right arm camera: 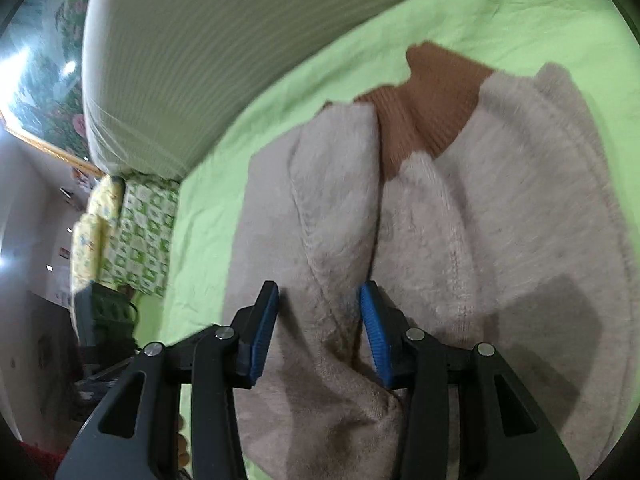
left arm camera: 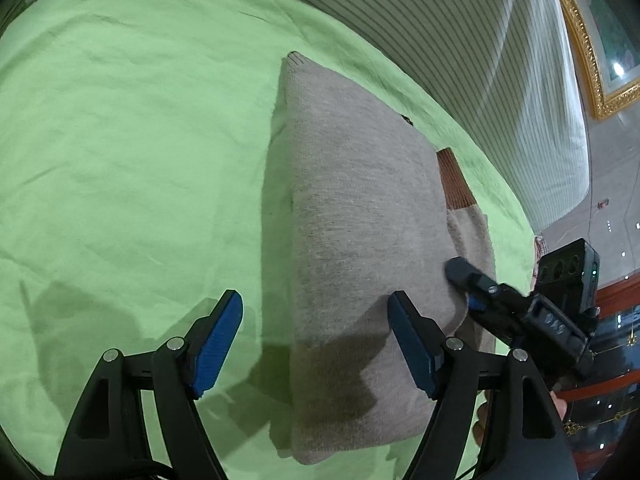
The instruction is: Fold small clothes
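Observation:
A small grey-beige knitted sweater (left arm camera: 352, 216) with a brown ribbed collar (left arm camera: 454, 180) lies folded on a light green sheet (left arm camera: 120, 160). My left gripper (left arm camera: 316, 340) is open, hovering above the sweater's near left edge, holding nothing. My right gripper (left arm camera: 464, 276) shows at the sweater's right edge in the left wrist view. In the right wrist view the right gripper (right arm camera: 320, 320) is partly open, its blue pads either side of a raised fold of the sweater (right arm camera: 500, 220) below the collar (right arm camera: 428, 108), without pinching it.
A striped white pillow or bolster (left arm camera: 460, 48) lies along the far edge of the sheet. A gold picture frame (left arm camera: 584, 52) hangs on the wall. A green patterned cushion (right arm camera: 136, 236) sits at the left in the right wrist view.

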A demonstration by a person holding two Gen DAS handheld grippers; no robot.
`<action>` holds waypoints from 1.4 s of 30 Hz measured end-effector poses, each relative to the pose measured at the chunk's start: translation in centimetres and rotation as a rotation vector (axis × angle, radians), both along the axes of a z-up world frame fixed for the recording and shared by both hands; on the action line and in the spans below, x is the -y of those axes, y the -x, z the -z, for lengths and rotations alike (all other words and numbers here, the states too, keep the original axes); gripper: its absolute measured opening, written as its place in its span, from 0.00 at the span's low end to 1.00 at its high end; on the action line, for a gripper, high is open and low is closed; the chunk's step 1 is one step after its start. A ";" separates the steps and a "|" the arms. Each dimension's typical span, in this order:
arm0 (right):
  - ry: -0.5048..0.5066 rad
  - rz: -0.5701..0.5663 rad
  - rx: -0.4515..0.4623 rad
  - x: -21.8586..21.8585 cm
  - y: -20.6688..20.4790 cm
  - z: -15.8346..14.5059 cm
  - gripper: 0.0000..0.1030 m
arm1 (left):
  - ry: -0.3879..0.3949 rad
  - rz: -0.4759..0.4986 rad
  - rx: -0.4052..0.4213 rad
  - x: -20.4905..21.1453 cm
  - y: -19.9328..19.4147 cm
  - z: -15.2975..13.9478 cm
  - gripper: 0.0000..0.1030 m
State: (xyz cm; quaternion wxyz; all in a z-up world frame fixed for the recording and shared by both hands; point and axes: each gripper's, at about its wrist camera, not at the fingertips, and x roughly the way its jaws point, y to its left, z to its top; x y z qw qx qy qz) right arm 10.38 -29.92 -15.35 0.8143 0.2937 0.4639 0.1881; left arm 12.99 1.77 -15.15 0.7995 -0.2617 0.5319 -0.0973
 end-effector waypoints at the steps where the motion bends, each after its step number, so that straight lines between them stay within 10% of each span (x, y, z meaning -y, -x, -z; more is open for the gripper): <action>1: -0.012 0.004 0.008 0.1 0.2 0.1 0.22 | 0.000 0.005 0.001 0.2 0.0 -0.2 0.73; 10: 0.139 0.171 0.088 4.2 2.9 -2.0 0.13 | -0.020 0.084 0.018 2.8 -0.5 -0.5 0.77; 19: 0.291 0.188 0.089 3.2 2.0 -2.1 0.60 | -0.027 0.093 -0.013 3.6 -0.8 0.8 0.80; 24: 0.189 0.088 0.008 2.1 0.1 0.2 0.54 | -0.015 0.081 -0.035 3.8 -1.6 1.5 0.83; 26: 0.142 0.071 -0.003 2.1 -0.1 0.4 0.19 | -0.016 0.083 -0.040 3.8 -1.8 1.6 0.83; 35: 0.120 0.140 0.203 4.7 3.2 -7.2 0.16 | -0.015 0.148 0.017 5.9 -2.9 -1.1 0.84; 42: 0.152 0.201 0.003 7.7 2.1 -0.5 0.25 | -0.056 0.188 -0.036 7.7 -3.6 1.2 0.84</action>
